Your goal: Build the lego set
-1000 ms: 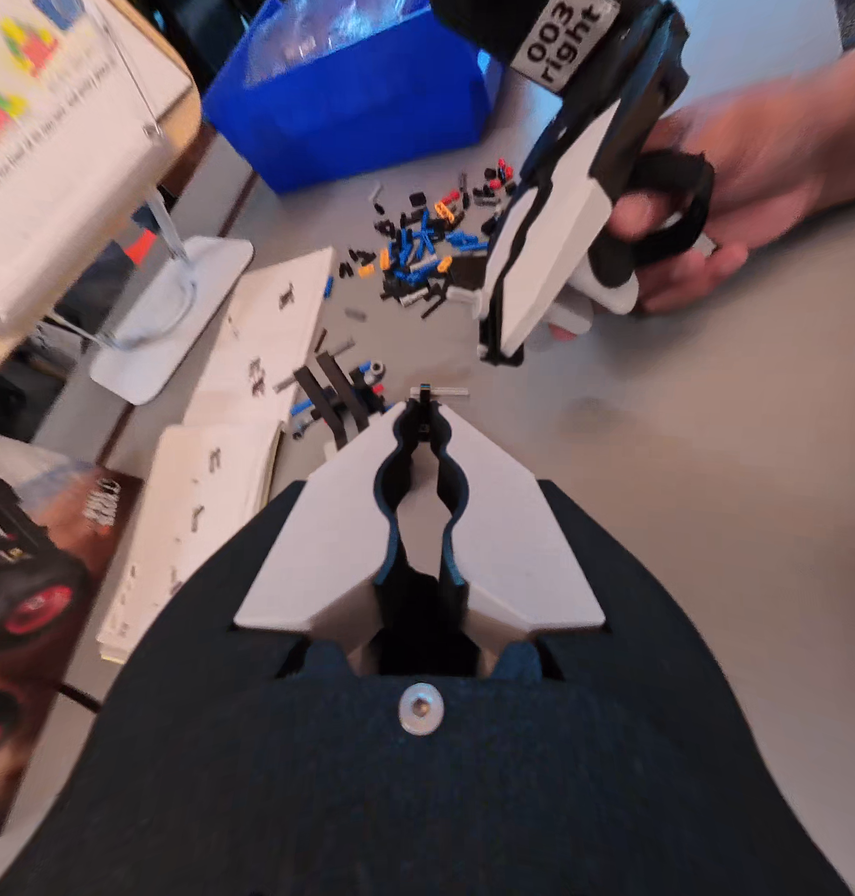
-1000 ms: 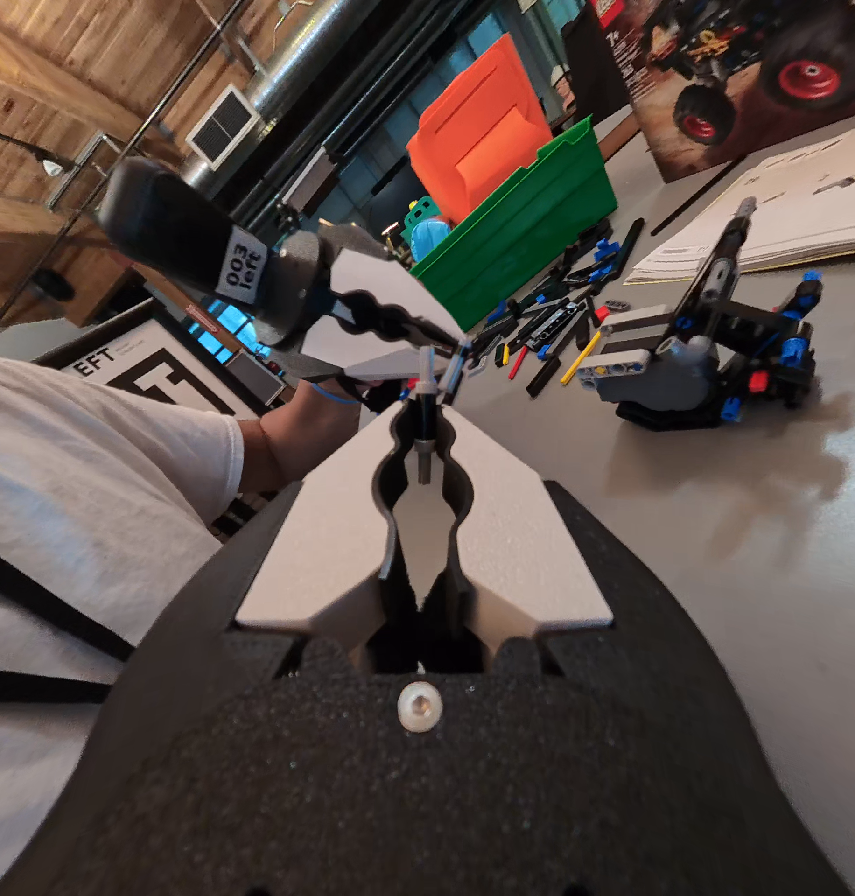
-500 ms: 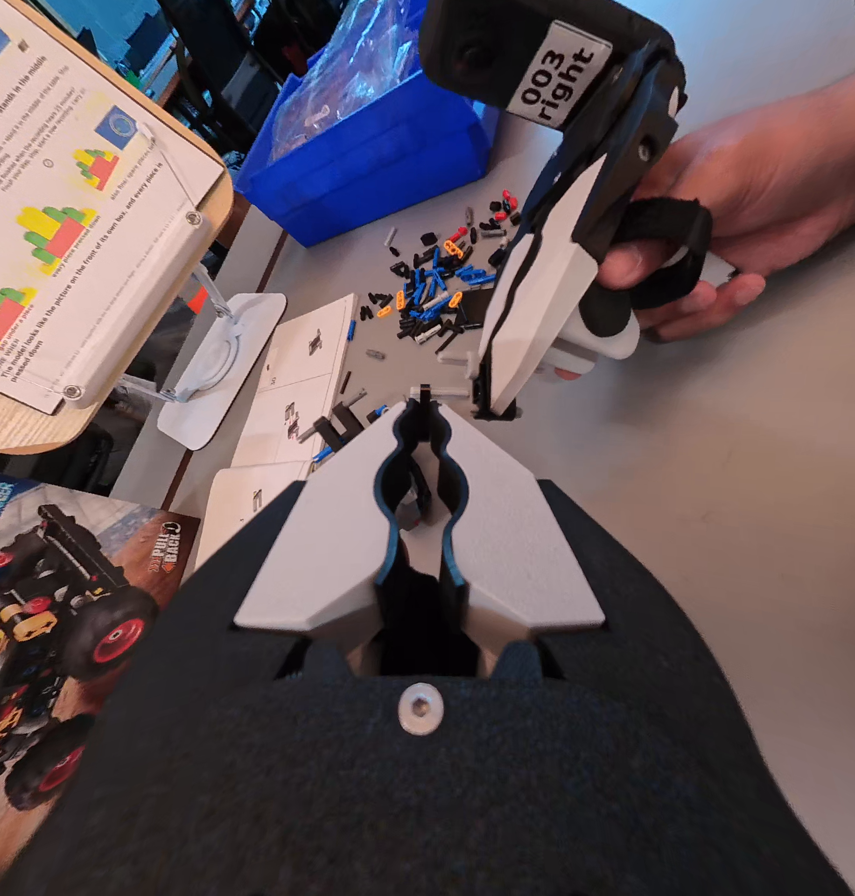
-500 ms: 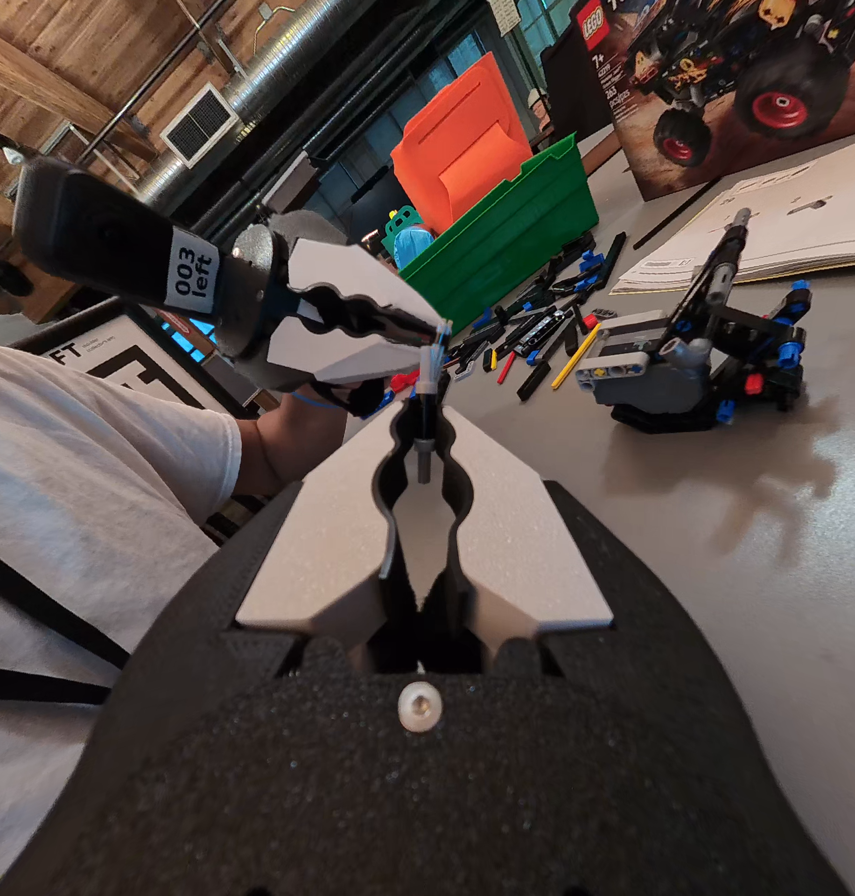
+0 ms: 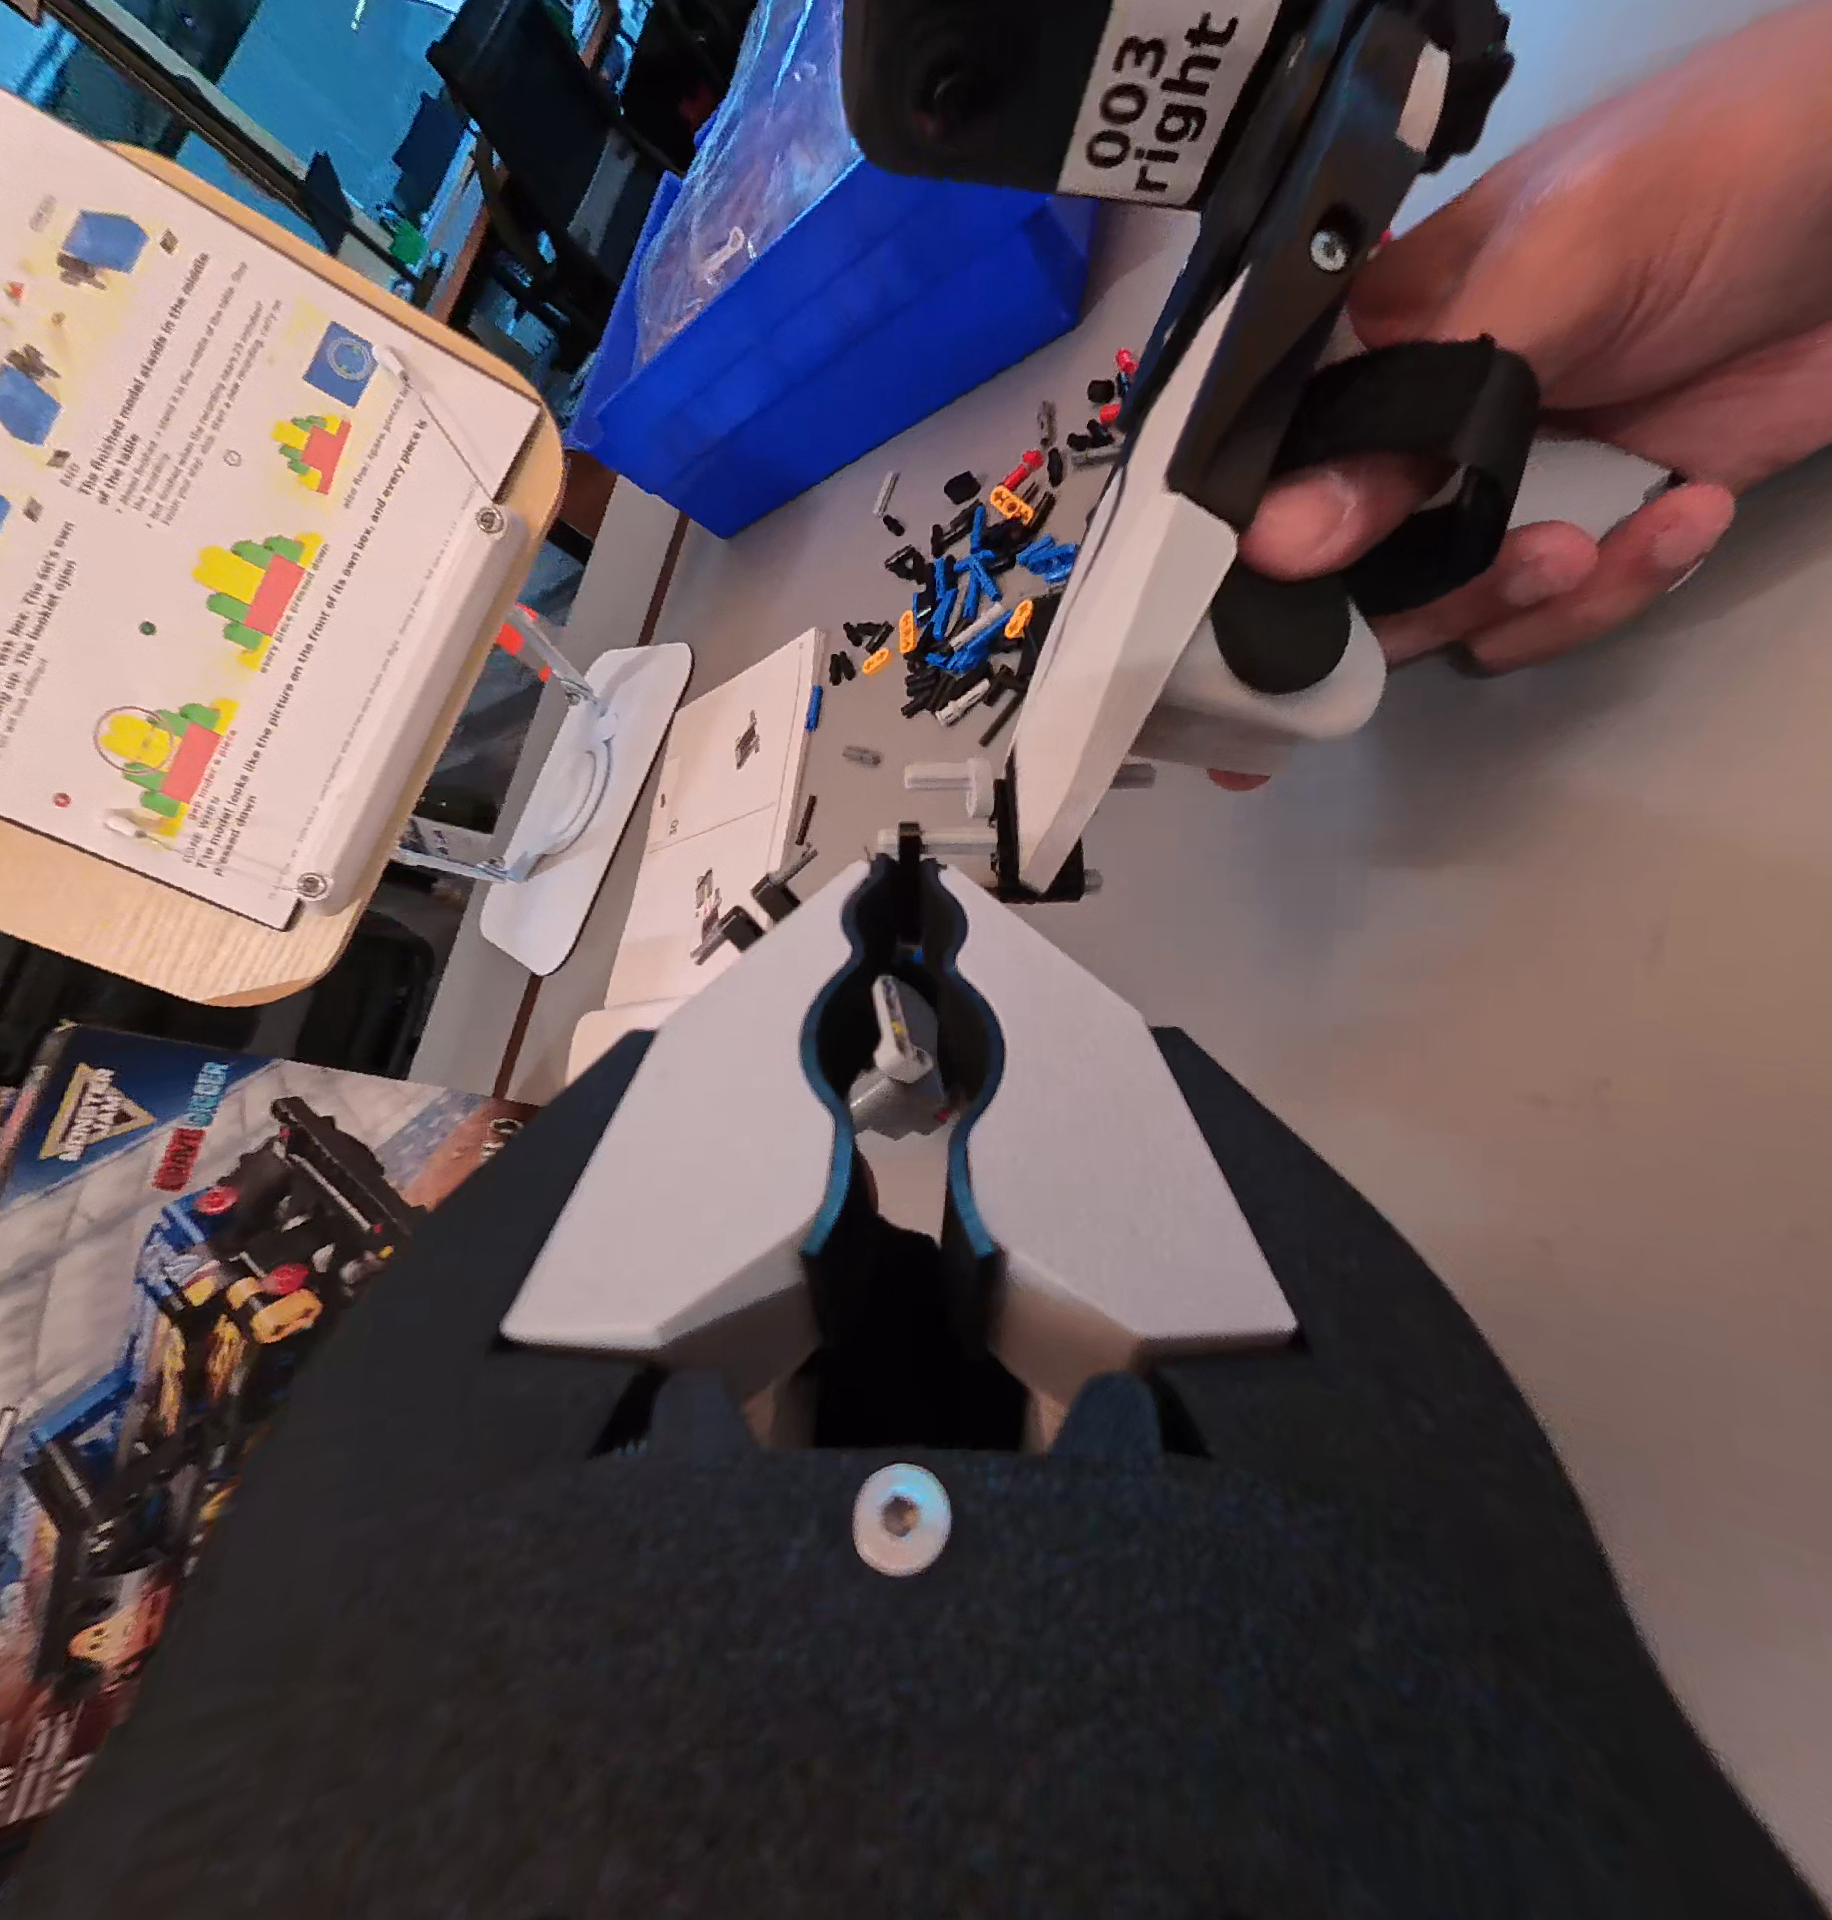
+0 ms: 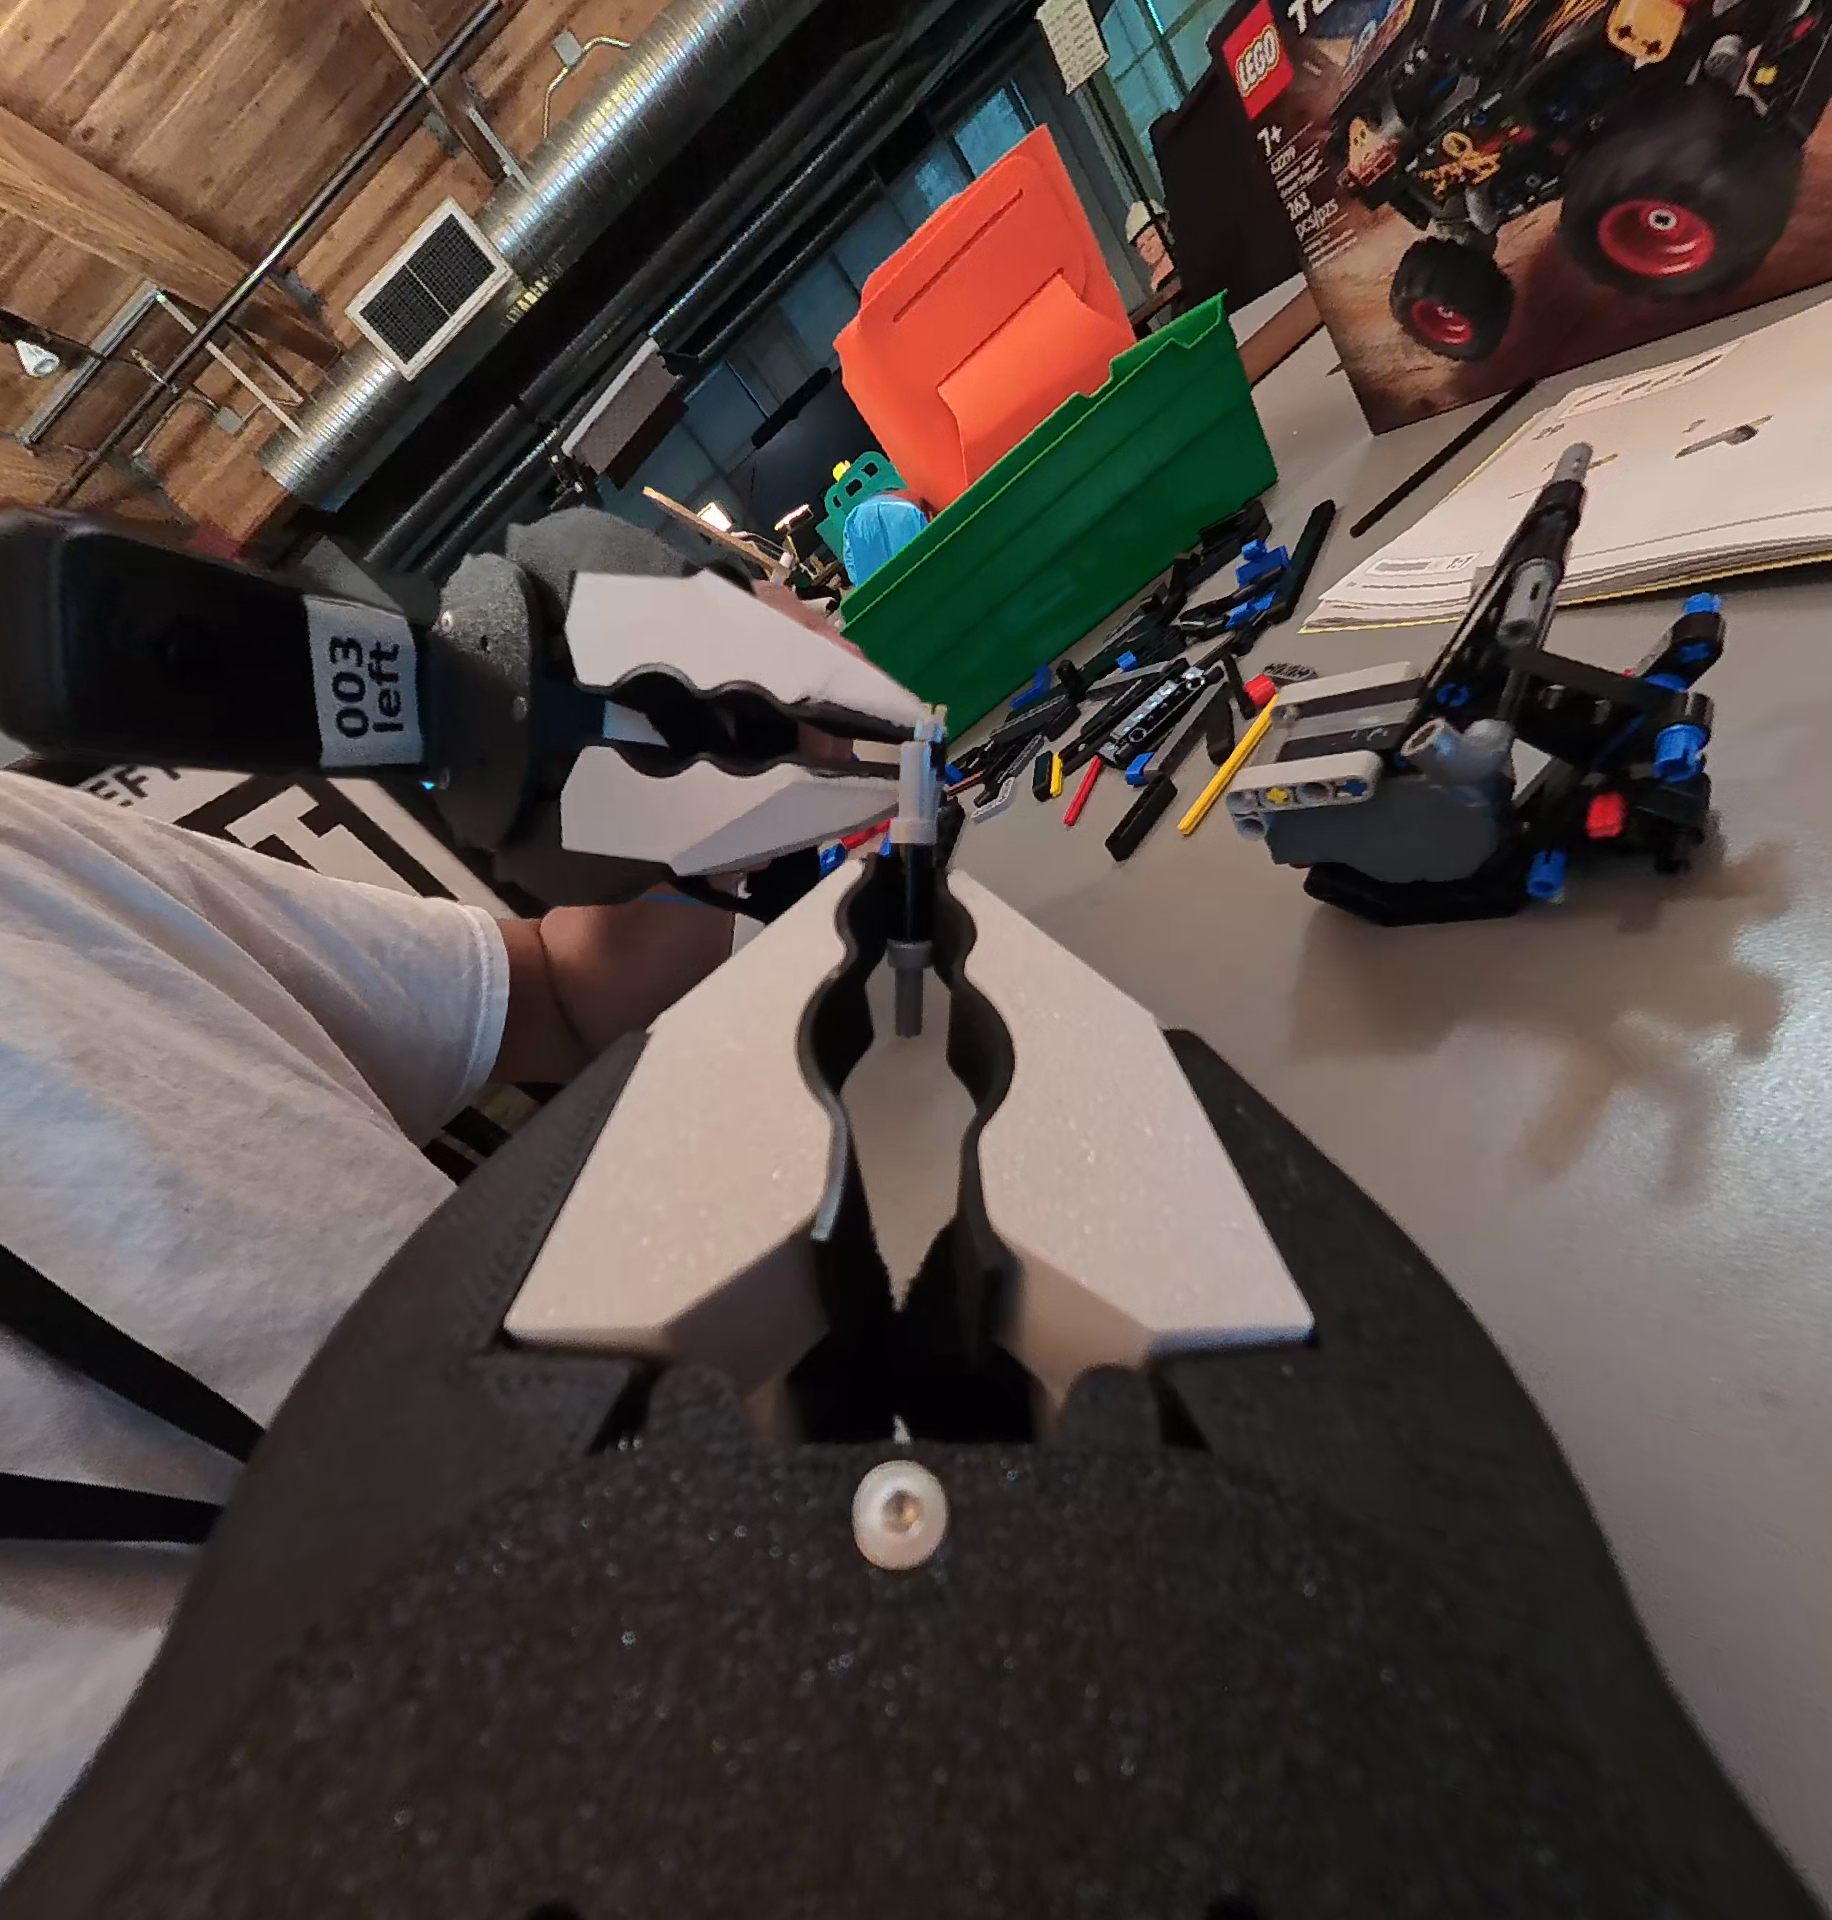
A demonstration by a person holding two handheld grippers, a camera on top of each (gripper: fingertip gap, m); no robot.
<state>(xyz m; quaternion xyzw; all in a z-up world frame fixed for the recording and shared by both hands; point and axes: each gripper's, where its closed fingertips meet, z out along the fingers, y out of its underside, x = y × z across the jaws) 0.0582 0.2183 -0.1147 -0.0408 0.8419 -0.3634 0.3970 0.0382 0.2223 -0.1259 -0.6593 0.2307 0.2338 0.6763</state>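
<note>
The left tool (image 6: 917,774) is closed on a small pale pin (image 6: 927,769) held crosswise at its tips, above the counter (image 6: 1514,1195). The right tool (image 6: 907,894), just right of it, is closed on a black rod (image 6: 914,883) with a grey end; the rod points along its fingers (image 6: 1078,1122) toward the pin. In the right wrist view the two parts appear to touch. In the left wrist view the right tool (image 5: 1042,868) sits just right of the left tool (image 5: 907,868), with a hand (image 5: 1618,343) on its handle.

Step in hand, as judged: join the pin to the rod end. Keep both tools clamped. Bring the pin's hole in line with the rod axis, then press straight along that axis. Avoid twisting, since a small part may slip from the tips.

The half-built model (image 6: 1463,769) stands on the counter to the right, well apart from both tools. Loose long parts (image 6: 1151,717) lie between it and the green bin (image 6: 1057,530); an orange container (image 6: 979,343) sits beyond. An open booklet (image 6: 1639,499) and the set box (image 6: 1577,187) lie at the far right. The left wrist view shows a sign on a stand (image 5: 205,520), a blue bin (image 5: 839,343) and a pile of small pins (image 5: 974,592).

The counter is smooth and grey. The room has wood panelling and bare ducts overhead.
</note>
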